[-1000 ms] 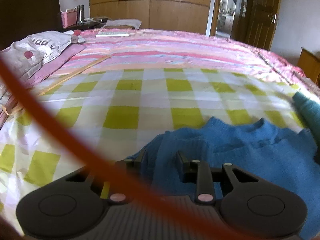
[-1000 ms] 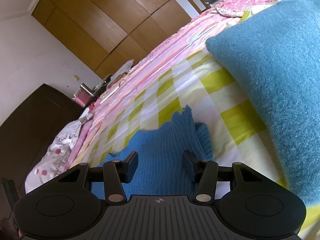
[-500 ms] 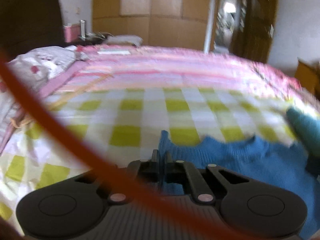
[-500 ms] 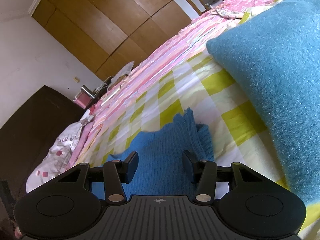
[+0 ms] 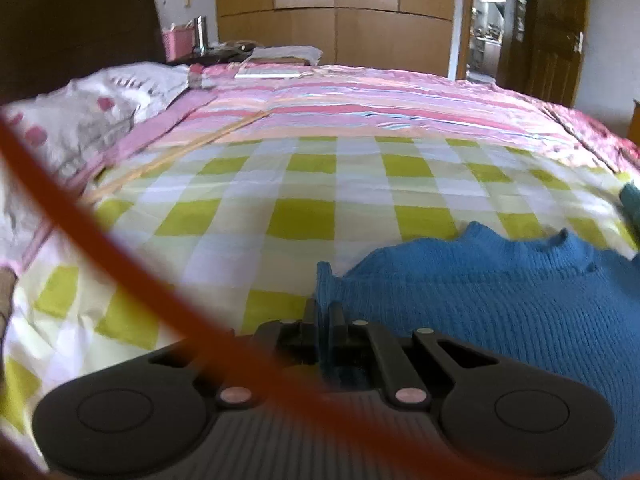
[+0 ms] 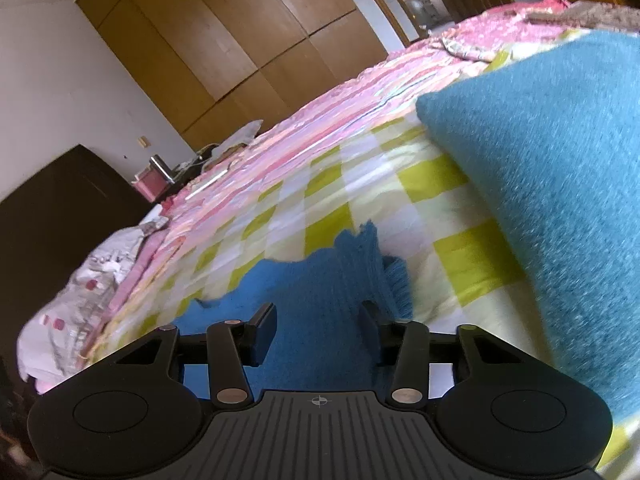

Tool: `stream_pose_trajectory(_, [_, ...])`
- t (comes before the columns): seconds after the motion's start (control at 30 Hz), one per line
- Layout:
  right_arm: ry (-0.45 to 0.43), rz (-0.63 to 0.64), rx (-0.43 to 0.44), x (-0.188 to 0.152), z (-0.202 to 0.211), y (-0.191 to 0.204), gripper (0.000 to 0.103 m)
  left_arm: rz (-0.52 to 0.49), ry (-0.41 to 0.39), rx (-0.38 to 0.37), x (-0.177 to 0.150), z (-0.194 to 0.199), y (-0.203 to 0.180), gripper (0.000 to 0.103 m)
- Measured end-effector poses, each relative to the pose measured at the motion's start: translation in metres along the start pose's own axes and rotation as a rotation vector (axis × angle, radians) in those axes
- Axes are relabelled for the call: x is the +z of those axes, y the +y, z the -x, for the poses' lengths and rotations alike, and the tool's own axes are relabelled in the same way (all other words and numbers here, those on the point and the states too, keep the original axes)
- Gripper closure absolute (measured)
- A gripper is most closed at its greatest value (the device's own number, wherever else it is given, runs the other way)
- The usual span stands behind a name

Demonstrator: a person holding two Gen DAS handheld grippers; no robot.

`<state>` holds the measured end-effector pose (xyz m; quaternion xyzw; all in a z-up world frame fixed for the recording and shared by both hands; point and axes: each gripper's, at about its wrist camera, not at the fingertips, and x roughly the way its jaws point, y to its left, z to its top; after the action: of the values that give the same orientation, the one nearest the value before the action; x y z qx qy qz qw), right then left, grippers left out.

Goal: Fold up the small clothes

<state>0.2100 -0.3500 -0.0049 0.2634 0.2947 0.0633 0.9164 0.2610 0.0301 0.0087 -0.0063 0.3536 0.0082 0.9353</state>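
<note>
A small blue knit sweater (image 5: 500, 296) lies on the green-and-white checked bedsheet (image 5: 304, 216). My left gripper (image 5: 324, 316) is shut on the sweater's left edge, a fold of knit standing up between its fingers. In the right wrist view the same sweater (image 6: 320, 304) lies under my right gripper (image 6: 320, 316), which is open with its fingers either side of the knit, near a fringed corner (image 6: 396, 280).
A folded teal knit piece (image 6: 540, 184) lies close on the right of the right gripper. A white patterned pillow (image 5: 100, 120) lies at the left. An orange cable (image 5: 120, 264) crosses the left wrist view. Pink striped bedding (image 5: 360, 100) and wooden wardrobes (image 5: 336, 12) lie beyond.
My left gripper closed on the sweater's left edge and has lifted it slightly. My right gripper stayed open and shifted a little over the sweater.
</note>
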Motion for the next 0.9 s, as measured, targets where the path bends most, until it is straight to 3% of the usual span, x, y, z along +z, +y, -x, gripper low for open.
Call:
stream_pose_trajectory(0.1, [0.009,0.039,-0.056,0.002,0.000,0.002,0.081,0.013,-0.012,-0.007,0.001,0.008,-0.001,0.090])
stream_pose_trajectory(0.27, [0.017,0.008,-0.058,0.003,0.000,-0.004,0.084,0.080,-0.019,-0.006,-0.003,0.023,0.010,0.090])
stream_pose_trajectory(0.47, [0.014,0.004,-0.073,0.005,0.002,-0.004,0.085,0.064,-0.044,0.001,-0.020,0.056,0.007,0.090])
stream_pose_trajectory(0.6, [0.031,0.015,-0.080,0.006,0.001,-0.002,0.085,0.052,-0.007,-0.022,-0.036,0.066,0.000,0.090])
stream_pose_trajectory(0.9, [0.052,0.002,-0.085,0.011,0.004,-0.003,0.084,0.048,0.049,0.030,-0.057,0.069,0.000,0.090])
